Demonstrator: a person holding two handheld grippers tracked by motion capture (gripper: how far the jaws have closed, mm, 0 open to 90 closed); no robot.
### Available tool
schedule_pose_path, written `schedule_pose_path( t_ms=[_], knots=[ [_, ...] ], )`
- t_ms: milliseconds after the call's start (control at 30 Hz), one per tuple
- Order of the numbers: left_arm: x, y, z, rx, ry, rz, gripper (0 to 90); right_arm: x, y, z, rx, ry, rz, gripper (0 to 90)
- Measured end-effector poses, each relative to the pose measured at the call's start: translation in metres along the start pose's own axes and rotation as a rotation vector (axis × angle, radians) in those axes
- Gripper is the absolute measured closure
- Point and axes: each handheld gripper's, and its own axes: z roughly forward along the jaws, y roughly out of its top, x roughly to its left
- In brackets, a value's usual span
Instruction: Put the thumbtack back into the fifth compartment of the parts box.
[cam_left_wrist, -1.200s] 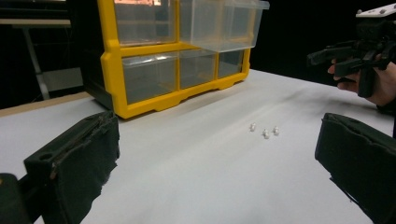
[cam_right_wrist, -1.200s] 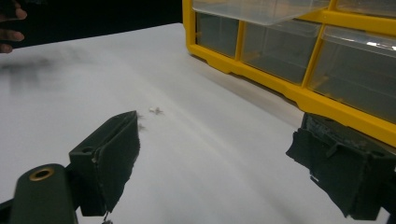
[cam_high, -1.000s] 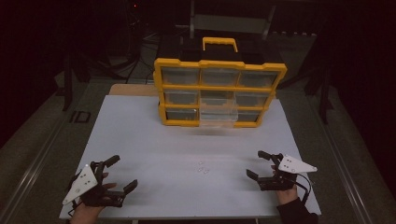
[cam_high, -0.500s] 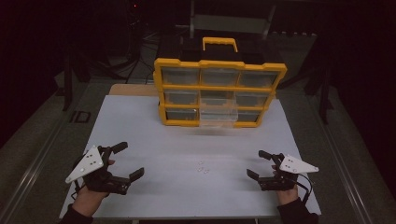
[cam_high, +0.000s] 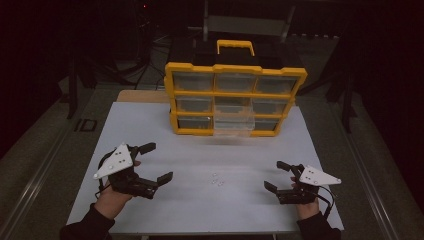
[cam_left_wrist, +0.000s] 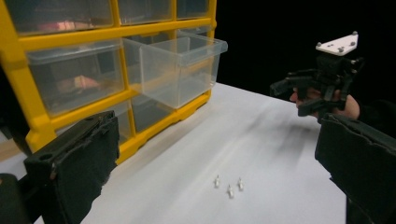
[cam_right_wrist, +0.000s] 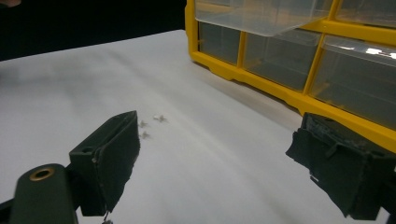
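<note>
A yellow organiser (cam_high: 235, 70) with clear drawers stands at the back of the white table (cam_high: 140, 125). One clear drawer (cam_high: 234, 126) in its lower middle is pulled out and looks empty (cam_left_wrist: 180, 67). Three small white parts (cam_high: 216, 179) lie together on the table between my grippers. At the front left, my left gripper (cam_high: 159, 161) is open, its jaws wide apart and pointing toward the parts (cam_left_wrist: 229, 185). My right gripper (cam_high: 274, 175) is open at the front right, with the parts (cam_right_wrist: 150, 125) beyond its left jaw. Neither gripper holds anything.
A black case with a yellow handle (cam_high: 235, 47) sits behind the organiser. Dark floor and stands surround the table. The right gripper (cam_left_wrist: 322, 86) and its hand appear across the table in the left gripper view.
My left gripper has moved forward and to the right, toward the table's middle, staying open. The right gripper has hardly moved.
</note>
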Motion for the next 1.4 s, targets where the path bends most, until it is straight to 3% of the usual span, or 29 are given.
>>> schedule_pose_path(
  t_ms=[100,367,700,1000,1167,1400],
  knots=[
    [-0.003,0.004,0.009,-0.015,-0.029,-0.001,0.0,0.000,0.000,0.000,0.002,0.002,-0.002,13.3],
    [-0.011,0.008,0.041,0.022,-0.087,0.016,0.0,0.000,0.000,0.000,0.000,0.003,-0.002,13.2],
    [-0.014,-0.007,0.077,0.089,-0.131,0.013,6.2,0.001,0.000,0.001,0.002,0.010,-0.005,13.3],
    [-0.020,-0.025,0.101,0.125,-0.152,0.007,14.6,0.001,-0.001,0.002,0.006,0.016,-0.006,13.3],
    [-0.022,-0.033,0.112,0.159,-0.137,-0.004,18.3,0.001,-0.001,0.003,0.005,0.016,-0.007,13.2],
    [-0.021,-0.044,0.128,0.221,-0.122,-0.011,35.0,0.000,-0.001,0.002,0.006,0.019,-0.003,13.3]
  ],
)
